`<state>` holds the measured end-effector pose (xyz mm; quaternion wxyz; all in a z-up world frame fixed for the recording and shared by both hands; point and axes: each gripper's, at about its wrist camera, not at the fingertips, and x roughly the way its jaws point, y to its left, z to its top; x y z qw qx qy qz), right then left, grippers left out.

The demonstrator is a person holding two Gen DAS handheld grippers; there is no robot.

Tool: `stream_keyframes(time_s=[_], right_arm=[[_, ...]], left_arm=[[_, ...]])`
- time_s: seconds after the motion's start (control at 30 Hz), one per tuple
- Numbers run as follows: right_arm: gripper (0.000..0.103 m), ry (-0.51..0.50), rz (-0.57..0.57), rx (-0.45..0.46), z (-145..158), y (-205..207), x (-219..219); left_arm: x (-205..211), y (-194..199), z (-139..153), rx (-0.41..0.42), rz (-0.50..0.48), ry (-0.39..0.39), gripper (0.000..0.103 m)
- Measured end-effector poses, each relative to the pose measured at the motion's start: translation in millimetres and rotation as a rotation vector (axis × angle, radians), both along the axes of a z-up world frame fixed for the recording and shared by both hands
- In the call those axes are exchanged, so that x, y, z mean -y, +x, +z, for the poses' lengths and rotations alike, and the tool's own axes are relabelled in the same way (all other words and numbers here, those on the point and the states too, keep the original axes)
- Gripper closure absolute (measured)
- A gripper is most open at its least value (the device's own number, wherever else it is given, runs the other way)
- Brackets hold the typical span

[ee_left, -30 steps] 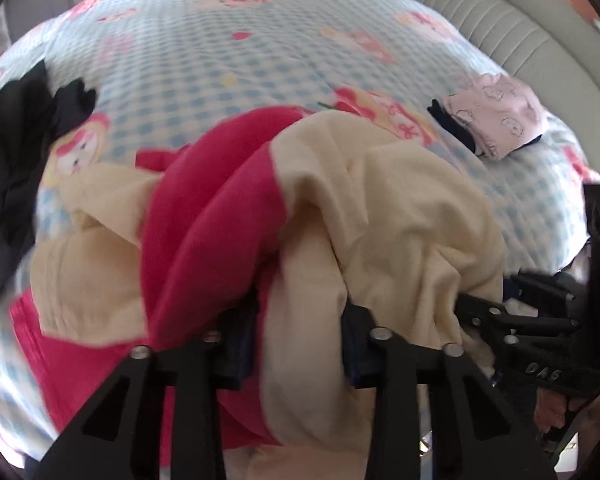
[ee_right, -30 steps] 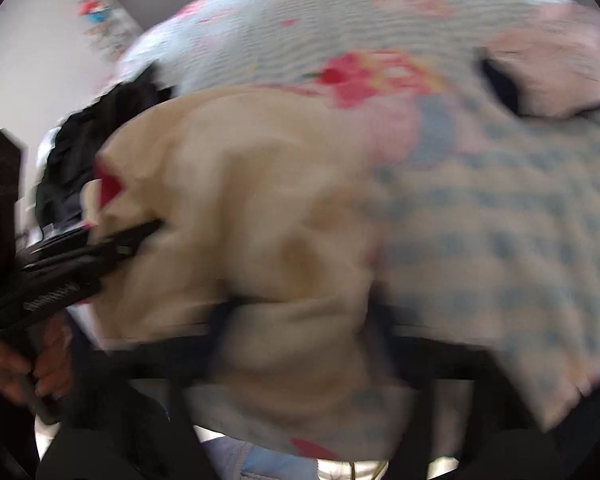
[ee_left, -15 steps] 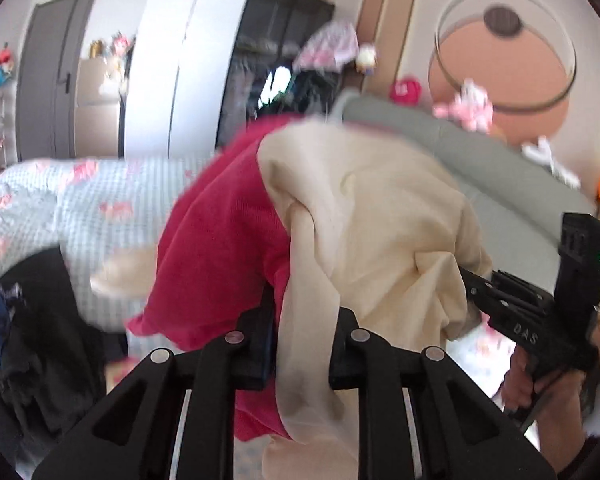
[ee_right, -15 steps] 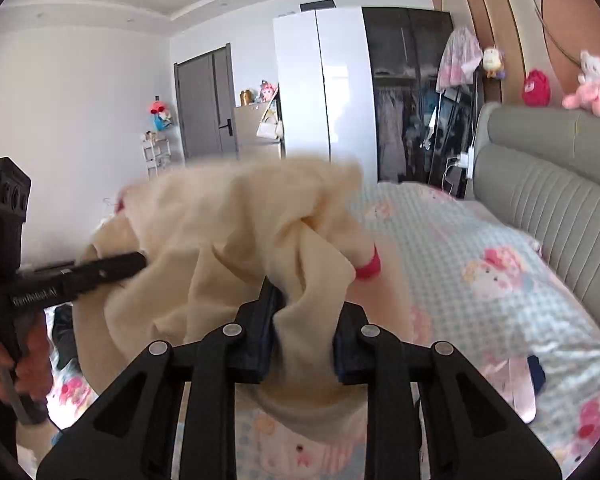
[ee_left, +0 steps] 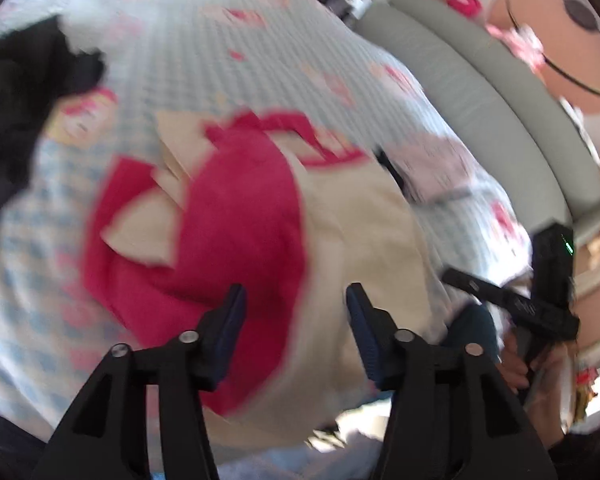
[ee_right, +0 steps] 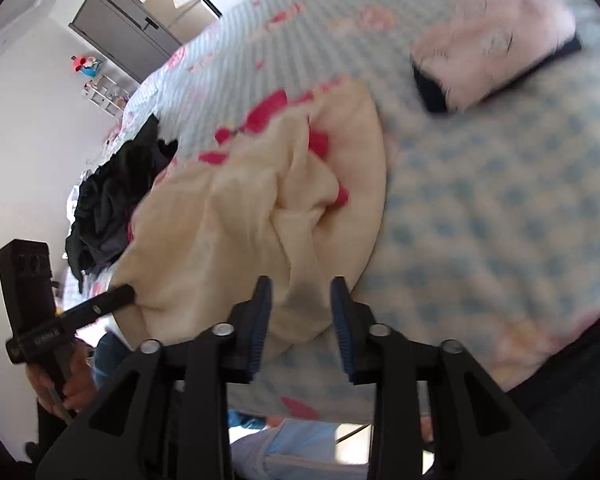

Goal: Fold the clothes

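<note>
While your left gripper (ee_left: pixel 296 300) hovers low over the garment (ee_left: pixel 236 240), its jaws stand wide apart with nothing clamped between them; the red and cream cloth lies under and beyond the blue pads (ee_left: pixel 232 320), and whether the pads touch it cannot be told through the blur. Your right gripper (ee_right: pixel 300 300) is parted too, less widely, with a fold of the cream cloth lying in the gap between its 2 fingers; the pads do not press on it, so it has hold of nothing.

Both tools tilt down toward the bed (ee_left: pixel 228 60), side by side. From the left wrist view your right hand (ee_left: pixel 528 364) shows at the lower right, wrapped round the black handle, with the tool's fingers reaching in toward the cream edge. From the right wrist view your left hand (ee_right: pixel 64 384) grips its handle at the lower left, and 1 black finger tip meets the cream edge of the garment (ee_right: pixel 268 220).

That garment sits in a rumpled heap on the blue checked sheet, near the bed's close edge, cream side toward the right gripper and red toward the left. Beyond it a folded pink piece (ee_right: pixel 496 40) rests on the sheet, well apart. Dark clothes (ee_right: pixel 116 196) are piled on the other side of the bed.
</note>
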<state>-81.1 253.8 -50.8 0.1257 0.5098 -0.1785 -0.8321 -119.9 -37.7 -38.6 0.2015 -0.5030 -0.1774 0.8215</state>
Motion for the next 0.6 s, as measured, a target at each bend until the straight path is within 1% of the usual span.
stream_keyframes(time_s=[0.07,0.1,0.13,0.17,0.2,0.23,0.27,0.3,0.33,0.37,0.43,0.5,0.53,0.57,0.6], right_arm=[[0.063,0.039,0.018,-0.019,7,-5,4],[0.057,0.045,0.03,-0.027,10,-12,5],[0.053,0.046,0.043,-0.034,13,-21,5],[0.043,0.046,0.053,-0.024,10,-31,7],[0.03,0.047,0.061,-0.006,6,-40,10],[0.024,0.048,0.069,0.011,1,-50,14],[0.018,0.049,0.078,0.029,-3,-59,17],[0.021,0.049,0.086,0.046,-7,-69,20],[0.026,0.042,0.074,0.097,-18,-74,21],[0.038,0.042,0.058,0.118,-24,-72,21],[0.039,0.051,0.032,0.122,-28,-67,23],[0.039,0.078,0.01,0.101,-21,-55,22],[0.039,0.073,-0.003,0.092,-17,-49,19],[0.043,0.041,-0.015,0.065,-7,-39,14],[0.045,0.013,-0.006,0.032,5,-31,13]], left_arm=[[6,-11,3,-0.01,0.05,-0.002,0.038],[9,-16,5,-0.015,0.074,-0.003,0.035],[12,-22,5,-0.018,0.097,-0.007,0.025],[14,-32,-1,-0.005,0.108,-0.018,0.022],[10,-38,-10,0.027,0.111,-0.025,0.022],[5,-43,-18,0.055,0.109,-0.031,0.022],[-3,-43,-24,0.074,0.09,-0.035,0.028],[-10,-43,-30,0.092,0.071,-0.039,0.037],[-17,-41,-35,0.104,0.053,-0.043,0.059],[-21,-35,-35,0.095,0.037,-0.045,0.067],[-29,-22,-33,0.078,0.005,-0.05,0.072],[-37,-10,-32,0.06,-0.028,-0.054,0.076],[-41,-4,-31,0.052,-0.044,-0.056,0.077],[-45,2,-29,0.042,-0.059,-0.053,0.079],[-46,6,-23,0.03,-0.074,-0.024,0.081]])
